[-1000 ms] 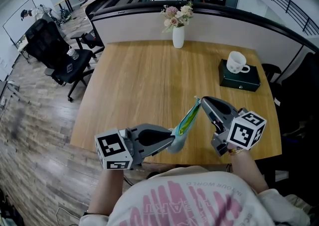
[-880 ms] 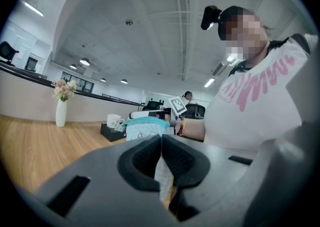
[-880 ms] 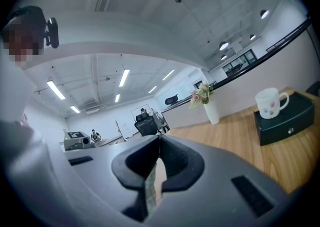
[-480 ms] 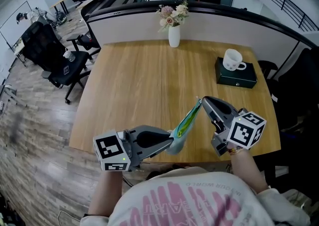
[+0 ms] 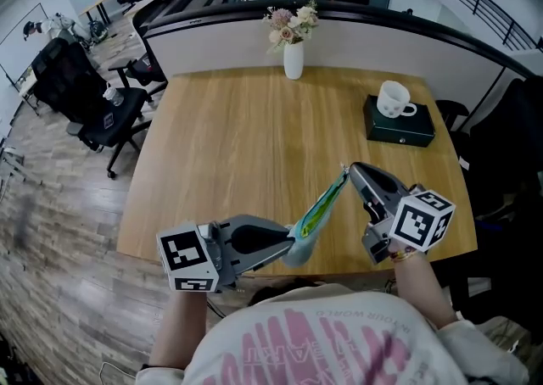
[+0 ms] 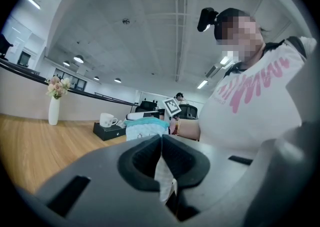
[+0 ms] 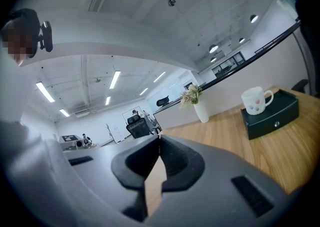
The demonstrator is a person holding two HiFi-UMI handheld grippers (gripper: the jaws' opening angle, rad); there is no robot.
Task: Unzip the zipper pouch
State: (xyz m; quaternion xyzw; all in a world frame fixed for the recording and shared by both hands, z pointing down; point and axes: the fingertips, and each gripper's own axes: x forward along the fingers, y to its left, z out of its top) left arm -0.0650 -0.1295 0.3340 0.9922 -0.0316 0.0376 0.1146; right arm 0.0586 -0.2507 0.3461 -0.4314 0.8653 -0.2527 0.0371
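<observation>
Zipper pouch [image 5: 319, 208] was strung up between two pinches

The left gripper [image 5: 293, 243] had its fingers squeezed tight on the pouch's lower corner. From there the pouch slanted up to the right gripper [image 5: 349, 170], whose fingers were pinched on its top end, with the wooden table [image 5: 229, 129] below both.

Wooden table [image 5: 246, 137] bears a white vase [image 5: 293, 61] (flowers in it) and a dark box [image 5: 409, 131].
</observation>
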